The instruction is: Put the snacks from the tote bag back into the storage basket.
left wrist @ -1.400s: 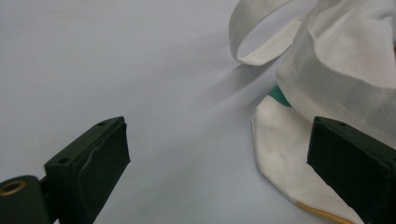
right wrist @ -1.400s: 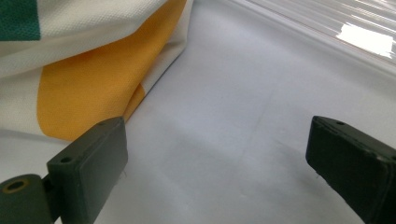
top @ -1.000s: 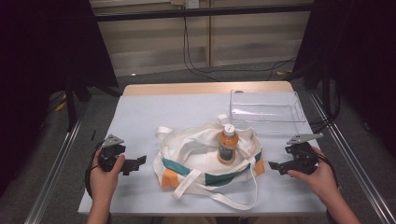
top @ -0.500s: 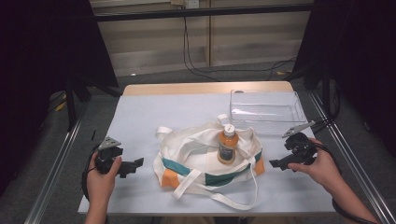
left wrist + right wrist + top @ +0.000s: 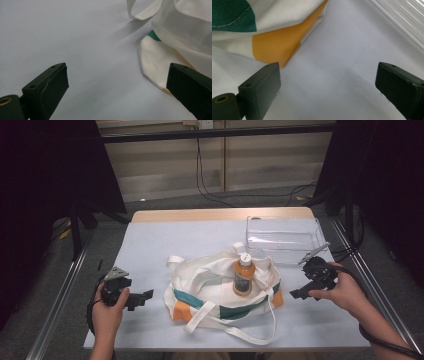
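The left gripper (image 5: 142, 297) is held low over the table (image 5: 165, 240) at about 8 o'clock from the table's middle, gripped in the left hand (image 5: 107, 307). Its jaws are spread wide with nothing between them, and they are pointed toward 3 o'clock, at the bag (image 5: 220, 287). In the left gripper view the bag's cream cloth (image 5: 175, 32) is seen at 2 o'clock, with a sliver of green beneath it and a strap loop (image 5: 140, 12) at 12 o'clock; the bag's flat corner is seen just beside the right-hand jaw, though contact cannot be told.

The bag is laid at the middle of the table, slightly toward 6 o'clock, crumpled and open at the top, with green and orange panels along its near edge. A long strap (image 5: 240, 332) is trailed toward 6 o'clock. A bottle (image 5: 243, 276) with a white cap is stood upright inside the bag's mouth.

A clear bin (image 5: 285, 237) is set at 2 o'clock from the bag, well apart from the left gripper.

The right gripper (image 5: 300, 292) is held in the right hand (image 5: 345, 292) at 3 o'clock from the bag, near its orange corner. Its jaws are likewise parted wide and nothing is clasped. In the right gripper view the orange corner (image 5: 279, 47) is seen at 10 o'clock, just above the left-hand jaw, and the bin's ribbed wall (image 5: 402, 17) is seen at 2 o'clock.
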Demonstrator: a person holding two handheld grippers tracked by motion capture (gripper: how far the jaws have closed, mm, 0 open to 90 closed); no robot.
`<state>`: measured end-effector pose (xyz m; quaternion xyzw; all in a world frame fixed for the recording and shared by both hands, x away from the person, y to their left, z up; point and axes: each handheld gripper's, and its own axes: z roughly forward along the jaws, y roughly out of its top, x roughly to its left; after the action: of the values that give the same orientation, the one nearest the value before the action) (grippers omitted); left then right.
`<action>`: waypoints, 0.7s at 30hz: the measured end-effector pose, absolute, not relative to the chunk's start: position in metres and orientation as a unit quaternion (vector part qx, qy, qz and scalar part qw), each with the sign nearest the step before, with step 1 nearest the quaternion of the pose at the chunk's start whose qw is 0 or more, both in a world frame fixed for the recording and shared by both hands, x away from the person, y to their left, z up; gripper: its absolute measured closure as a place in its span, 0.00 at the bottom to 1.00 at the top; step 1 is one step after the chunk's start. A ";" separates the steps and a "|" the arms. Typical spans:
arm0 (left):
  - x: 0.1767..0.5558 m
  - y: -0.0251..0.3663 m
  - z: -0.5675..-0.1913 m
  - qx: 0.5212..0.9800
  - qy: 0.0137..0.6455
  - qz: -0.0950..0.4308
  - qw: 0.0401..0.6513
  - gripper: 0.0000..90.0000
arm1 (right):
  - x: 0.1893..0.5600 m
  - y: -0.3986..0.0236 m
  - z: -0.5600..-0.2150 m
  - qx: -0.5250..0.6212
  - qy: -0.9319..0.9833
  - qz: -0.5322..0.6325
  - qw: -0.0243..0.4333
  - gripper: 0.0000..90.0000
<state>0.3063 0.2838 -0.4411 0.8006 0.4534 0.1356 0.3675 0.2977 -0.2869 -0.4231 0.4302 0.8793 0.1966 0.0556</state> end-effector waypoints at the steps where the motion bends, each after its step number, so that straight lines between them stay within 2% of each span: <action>1: 0.306 0.284 -0.441 0.800 0.455 0.136 0.367 0.04 | 0.298 -0.287 -0.422 0.427 0.881 0.195 0.054 0.07; 21: 0.307 0.287 -0.443 0.799 0.459 0.129 0.367 0.04 | 0.307 -0.278 -0.392 0.405 0.901 0.151 0.036 0.07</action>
<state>0.3075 0.2866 -0.4428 0.7987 0.4591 0.1290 0.3669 0.3066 -0.2784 -0.3918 0.4054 0.9009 0.1506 0.0363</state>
